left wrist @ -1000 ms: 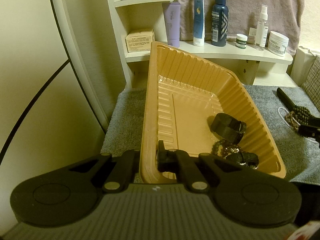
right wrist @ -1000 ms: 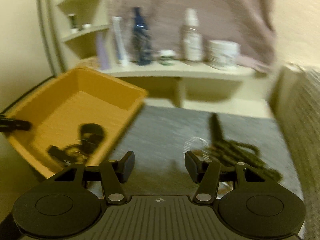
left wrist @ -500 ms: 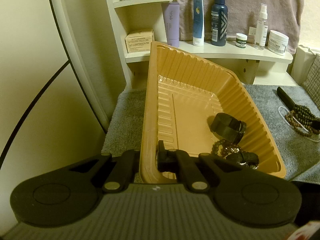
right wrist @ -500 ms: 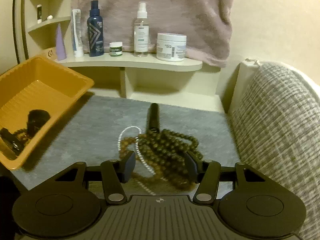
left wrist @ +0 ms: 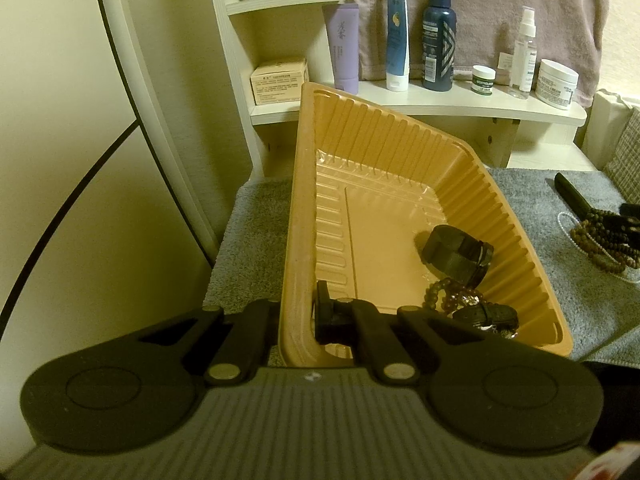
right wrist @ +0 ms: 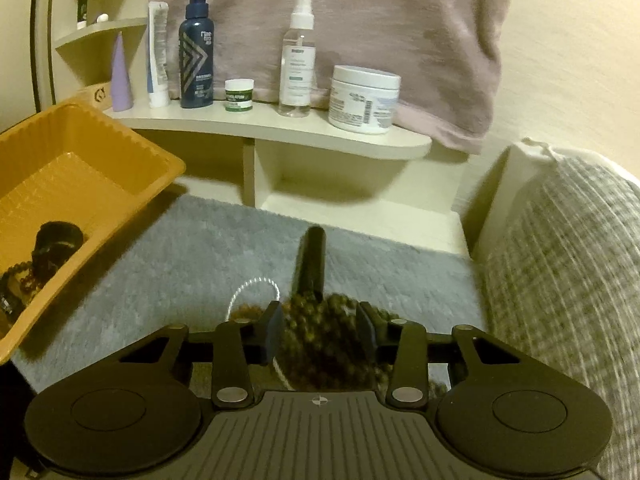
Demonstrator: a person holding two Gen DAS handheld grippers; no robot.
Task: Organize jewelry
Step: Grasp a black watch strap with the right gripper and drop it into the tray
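Orange tray point(left wrist: 304, 208) pinched by left tool point(left wrist: 298, 316), right tool point(right wrist: 320, 328) closing around one bead pile point(right wrist: 320, 320)

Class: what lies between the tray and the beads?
Bare grey mat only, between tray and beads, shown in the right wrist view.

left hand-held gripper point(left wrist: 298, 316) clamps tray point(left wrist: 292, 240) rim, lower centre | black bracelet point(left wrist: 456, 254) inside (centre right) | beads point(left wrist: 600, 240) far right
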